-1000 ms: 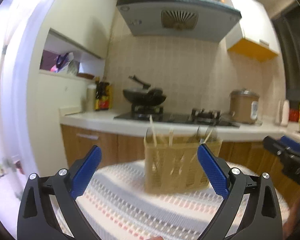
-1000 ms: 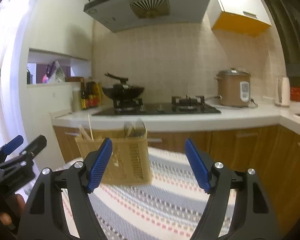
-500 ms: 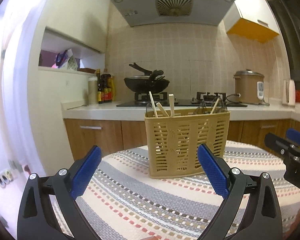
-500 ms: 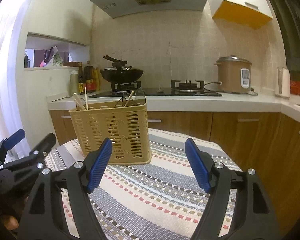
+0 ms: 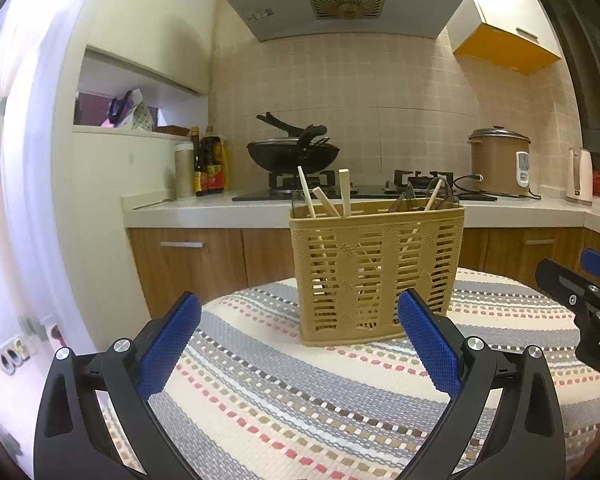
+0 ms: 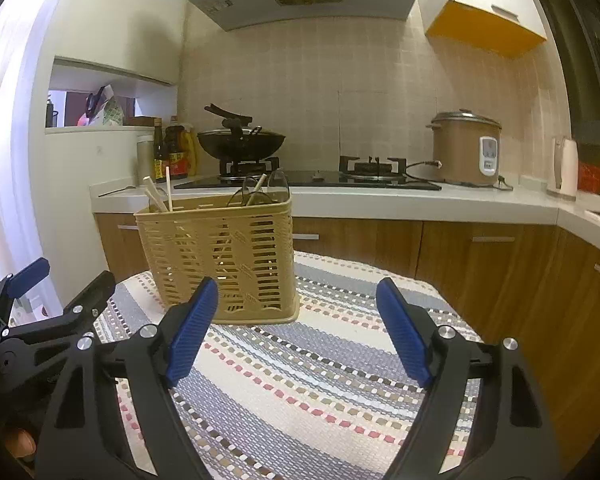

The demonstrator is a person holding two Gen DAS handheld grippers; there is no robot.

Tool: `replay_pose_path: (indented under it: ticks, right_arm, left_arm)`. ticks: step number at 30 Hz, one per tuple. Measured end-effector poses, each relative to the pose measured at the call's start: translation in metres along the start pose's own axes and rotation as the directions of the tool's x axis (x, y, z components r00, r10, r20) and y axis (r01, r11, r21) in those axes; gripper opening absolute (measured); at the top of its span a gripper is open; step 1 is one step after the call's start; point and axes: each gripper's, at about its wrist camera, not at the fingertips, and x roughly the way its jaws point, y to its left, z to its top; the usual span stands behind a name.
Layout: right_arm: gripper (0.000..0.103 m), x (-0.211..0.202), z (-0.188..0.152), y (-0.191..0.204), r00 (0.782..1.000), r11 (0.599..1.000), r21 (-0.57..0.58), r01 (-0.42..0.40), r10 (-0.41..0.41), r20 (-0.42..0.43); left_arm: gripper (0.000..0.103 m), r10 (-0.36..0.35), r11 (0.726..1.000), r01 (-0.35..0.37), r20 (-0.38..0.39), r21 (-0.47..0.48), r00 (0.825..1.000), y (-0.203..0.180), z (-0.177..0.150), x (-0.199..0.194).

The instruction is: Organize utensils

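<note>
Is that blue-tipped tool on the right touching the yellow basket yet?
Apart. In the right wrist view, the right tool stands open and empty, and striped tablecloth shows between its blue fingers and the basket beyond.

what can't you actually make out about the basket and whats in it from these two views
- Utensil lower ends: hidden by the slatted walls of the basket in both wrist views.
- Dark items at the basket's right end: too small and tangled to identify, left wrist view.
- Inner dividers: not visible from this low angle.
- Table edges under the striped cloth: covered, cut off by the frame.
</note>
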Motion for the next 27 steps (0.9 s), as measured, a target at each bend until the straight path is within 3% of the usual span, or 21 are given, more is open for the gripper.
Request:
replay_pose_path:
  ticks: [16,27]
  right_arm:
    - [0.080,0.0036,-0.0016,-0.0048,1.000,1.000,0.023,0.020,-0.019,-0.021]
    - [0.080,0.0020,-0.0014,-0.0017,0.999,0.999,0.016,0.031,-0.031,-0.011]
  left_arm:
    - [0.095,-0.022,1.000,0.022,-0.007,-0.001,1.000,0.0000,-0.0014,0.0013]
    - [0.095,-0.035,0.998,0.034,-0.010,-0.056,0.999,0.0092,0.0012,0.0020]
